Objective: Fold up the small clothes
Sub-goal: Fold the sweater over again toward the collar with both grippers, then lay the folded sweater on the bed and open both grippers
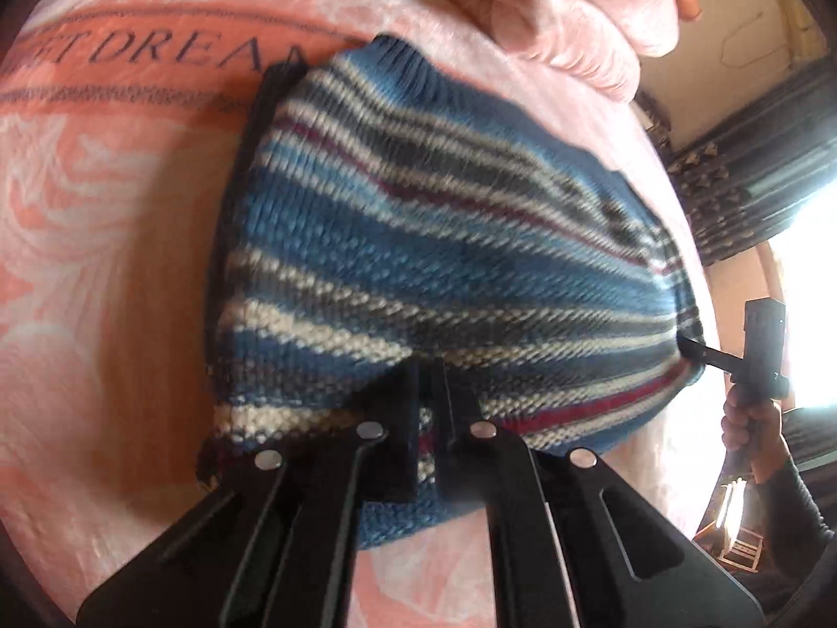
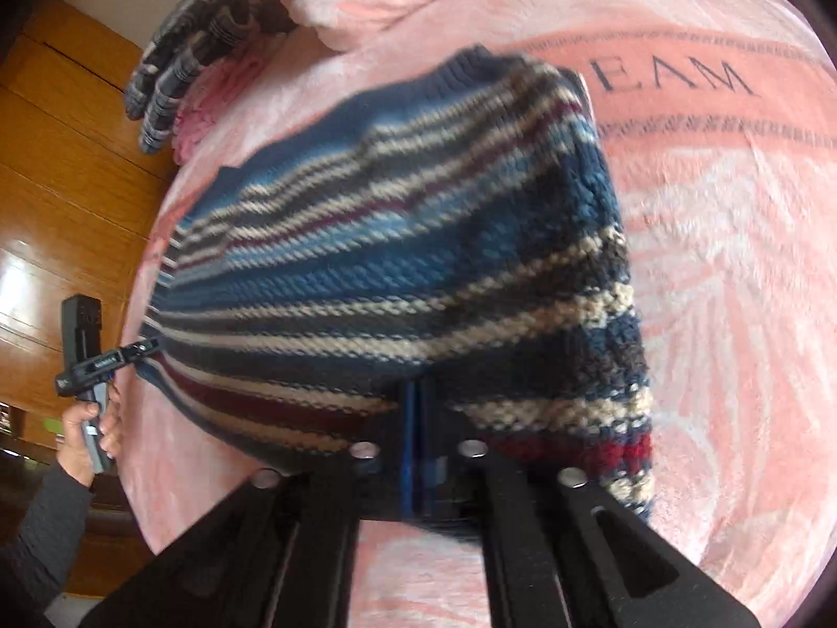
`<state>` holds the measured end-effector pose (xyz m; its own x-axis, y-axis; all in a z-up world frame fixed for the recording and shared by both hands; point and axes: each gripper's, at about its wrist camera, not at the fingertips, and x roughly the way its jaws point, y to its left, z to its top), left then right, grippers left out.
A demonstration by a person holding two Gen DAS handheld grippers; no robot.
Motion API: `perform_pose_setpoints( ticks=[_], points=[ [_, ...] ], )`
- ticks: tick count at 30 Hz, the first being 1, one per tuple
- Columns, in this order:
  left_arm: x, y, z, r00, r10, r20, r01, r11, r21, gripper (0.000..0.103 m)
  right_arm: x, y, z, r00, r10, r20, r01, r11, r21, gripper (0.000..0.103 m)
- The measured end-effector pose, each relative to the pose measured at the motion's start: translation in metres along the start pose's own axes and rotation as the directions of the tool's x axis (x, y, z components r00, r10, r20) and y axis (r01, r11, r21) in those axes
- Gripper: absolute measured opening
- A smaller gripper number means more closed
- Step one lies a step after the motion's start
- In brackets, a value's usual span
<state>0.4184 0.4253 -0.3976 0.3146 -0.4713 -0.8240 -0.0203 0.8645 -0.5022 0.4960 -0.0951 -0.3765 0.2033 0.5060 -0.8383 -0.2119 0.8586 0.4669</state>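
Both grippers pinch the striped knit sweater point(image 1: 418, 240) at frame centre over the pink blanket point(image 1: 104, 261): left gripper point(image 1: 426, 392), right gripper point(image 2: 418, 408). A fold looks underway, unfinished.

Both grippers are matte black plastic. The left gripper point(image 1: 428, 408) has two broad flat fingers point(image 1: 389, 421) on slotted linkage arms, each arm pinned with round silver rivets (four show in each wrist view). The right gripper point(image 2: 418, 418) is built alike. From the side, each tool shows a boxy black body on a handle. The person wears dark, textured knit sleeves point(image 2: 44, 534).
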Motion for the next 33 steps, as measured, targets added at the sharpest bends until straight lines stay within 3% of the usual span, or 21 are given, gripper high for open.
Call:
perform_pose_setpoints(
  ticks=[2,3,4,7,10,11,12,15,16,17,19,21,23,26,27,30,33],
  points=[
    [-0.004,0.0,0.001,1.0,-0.009,0.009,0.009,1.0,-0.021,0.001,-0.007,0.001,0.002,1.0,0.009,0.008,-0.009,0.999,0.033,0.0],
    [-0.013,-0.005,0.001,1.0,-0.011,0.026,0.011,1.0,-0.013,0.005,-0.016,0.004,0.004,1.0,0.016,0.022,-0.017,0.999,0.039,0.004],
    [-0.023,-0.011,-0.001,0.998,-0.035,0.049,0.035,0.999,-0.001,0.016,-0.029,0.008,0.004,0.998,0.026,0.052,-0.028,0.999,0.035,0.005],
    [-0.043,-0.024,-0.016,0.993,-0.082,0.08,0.078,0.996,0.053,0.016,-0.056,0.007,-0.004,0.994,0.033,0.107,-0.037,0.999,0.036,0.005],
    [-0.023,-0.018,-0.027,1.0,0.008,0.02,-0.009,0.998,0.059,0.015,-0.048,-0.014,-0.015,0.995,-0.064,0.077,0.057,0.994,0.093,0.003],
    [-0.014,-0.009,-0.031,1.0,0.026,-0.005,-0.026,0.999,0.034,0.01,-0.037,-0.022,-0.018,0.991,-0.128,0.049,0.123,0.987,0.103,0.0],
    [-0.008,-0.001,-0.031,1.0,0.014,-0.008,-0.014,1.0,0.01,0.008,-0.03,-0.027,-0.021,0.988,-0.142,0.056,0.136,0.987,0.087,0.0],
    [-0.009,0.012,-0.026,1.0,-0.023,-0.01,0.022,0.998,-0.057,0.005,-0.033,-0.033,-0.018,0.992,-0.117,0.052,0.108,0.982,0.152,0.0],
    [-0.013,0.008,-0.025,1.0,-0.007,-0.009,0.007,0.999,-0.051,0.004,-0.041,-0.025,-0.016,0.989,-0.124,0.077,0.111,0.983,0.148,0.001],
    [-0.02,0.001,-0.026,1.0,0.003,0.003,-0.003,0.999,-0.033,0.01,-0.048,-0.01,-0.014,0.988,-0.116,0.105,0.103,0.987,0.121,0.003],
    [-0.038,-0.018,-0.029,0.997,-0.051,0.053,0.051,0.999,-0.007,0.014,-0.05,0.022,-0.012,0.991,-0.056,0.12,0.049,0.997,0.061,0.003],
    [-0.041,-0.041,-0.034,0.993,-0.089,0.077,0.088,0.996,0.017,0.016,-0.034,0.057,-0.011,0.995,-0.018,0.097,0.019,1.0,-0.006,0.003],
    [-0.026,-0.061,-0.033,0.995,-0.095,0.041,0.093,0.995,0.046,0.024,-0.005,0.083,-0.01,0.999,-0.007,0.048,0.01,0.999,-0.05,0.003],
    [0.014,-0.07,-0.034,0.999,-0.01,-0.052,0.012,0.999,0.038,0.026,0.045,0.088,-0.015,0.996,-0.078,-0.048,0.076,0.996,-0.045,0.0],
    [0.024,-0.066,-0.034,0.998,-0.002,-0.067,0.004,1.0,0.02,0.026,0.053,0.088,-0.016,0.995,-0.091,-0.036,0.088,0.994,-0.056,0.0],
    [0.028,-0.06,-0.028,0.997,-0.003,-0.082,0.0,0.999,-0.039,0.024,0.054,0.09,-0.01,0.993,-0.101,-0.066,0.099,0.995,-0.026,0.0],
    [0.026,-0.069,-0.028,0.994,0.046,-0.095,-0.048,0.999,-0.019,0.024,0.053,0.095,-0.006,0.987,-0.122,-0.102,0.122,0.992,-0.008,0.0]
  ],
)
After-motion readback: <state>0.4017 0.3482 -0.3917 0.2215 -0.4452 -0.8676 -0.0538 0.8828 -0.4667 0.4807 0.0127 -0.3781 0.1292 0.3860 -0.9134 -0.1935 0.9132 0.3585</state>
